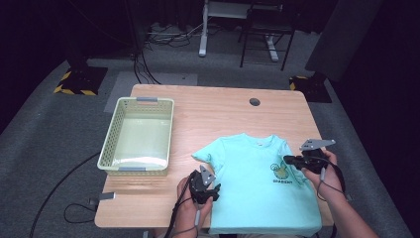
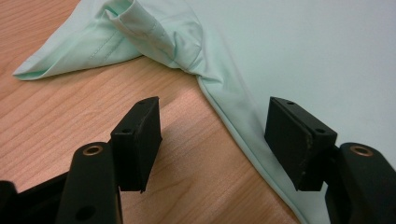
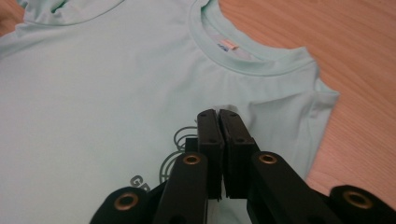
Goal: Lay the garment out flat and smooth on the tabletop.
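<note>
The mint T-shirt (image 1: 257, 183) lies flat near you, its hem cut off at the table (image 1: 218, 111) edge, your left gripper (image 2: 212, 140) released astride its side seam, your right gripper (image 3: 219, 114) clenched, maybe pinching fabric, I cannot tell.

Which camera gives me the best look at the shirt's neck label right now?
The right gripper view: the neck label sits large and sharp inside the collar of the t-shirt, just beyond the right gripper. The high view shows it as a tiny speck at the collar. The left gripper view looks at a sleeve and side hem instead.
</note>
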{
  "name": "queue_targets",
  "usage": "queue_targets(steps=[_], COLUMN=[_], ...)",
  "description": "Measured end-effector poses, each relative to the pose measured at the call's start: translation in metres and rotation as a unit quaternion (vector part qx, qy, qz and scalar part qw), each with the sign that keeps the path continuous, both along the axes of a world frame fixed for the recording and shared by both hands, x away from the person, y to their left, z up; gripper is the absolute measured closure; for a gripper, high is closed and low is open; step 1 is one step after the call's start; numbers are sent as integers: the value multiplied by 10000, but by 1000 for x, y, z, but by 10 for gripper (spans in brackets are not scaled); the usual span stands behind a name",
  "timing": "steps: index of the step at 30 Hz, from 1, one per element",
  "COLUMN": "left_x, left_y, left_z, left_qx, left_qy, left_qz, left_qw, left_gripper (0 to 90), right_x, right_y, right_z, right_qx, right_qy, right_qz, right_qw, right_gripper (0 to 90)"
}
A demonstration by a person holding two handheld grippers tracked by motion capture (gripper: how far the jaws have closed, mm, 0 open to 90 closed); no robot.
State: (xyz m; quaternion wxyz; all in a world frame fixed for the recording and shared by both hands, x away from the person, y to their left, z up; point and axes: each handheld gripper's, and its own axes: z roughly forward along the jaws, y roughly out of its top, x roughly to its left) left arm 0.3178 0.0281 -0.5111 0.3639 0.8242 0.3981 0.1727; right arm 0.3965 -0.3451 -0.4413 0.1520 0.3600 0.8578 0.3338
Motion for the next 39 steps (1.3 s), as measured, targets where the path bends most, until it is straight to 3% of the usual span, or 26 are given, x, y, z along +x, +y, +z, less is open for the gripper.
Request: queue_targets(steps=[13,25,27,29,30,32,36,39], left_x=[0,0,0,0,0,0,0,1], left_y=[0,0,0,0,0,0,-1,-2], left_z=[0,0,0,0,0,0,0,0], left_qx=[13,12,12,13,13,10,17,14], left_qy=[-7,-6,-7,-8,-8,-4,3,0], left_qz=[-7,-7,-7,-7,-7,-4,19,23], left_qw=[10000,10000,10000,10000,10000,10000,10000,10000], left_gripper=[361,361,361,361,361,361,351,341], right_x=[2,4,3,2,0,-2,-10,-18], right_y=[-38,-83,-94,-105,-111,-114,-114,-106], right_z=[19,11,8,5,3,2,-1,-1], right_qx=[129,221,194,114,36,27,20,98], right_qy=[-202,-174,-217,-362,-444,-458,-447,-458], right_qz=[-453,-1082,-1304,-1698,-1888,-1968,-1932,-1711], right_qw=[9987,9937,9910,9847,9810,9794,9801,9841], right_gripper=[883,869,792,602,568,529,483,453])
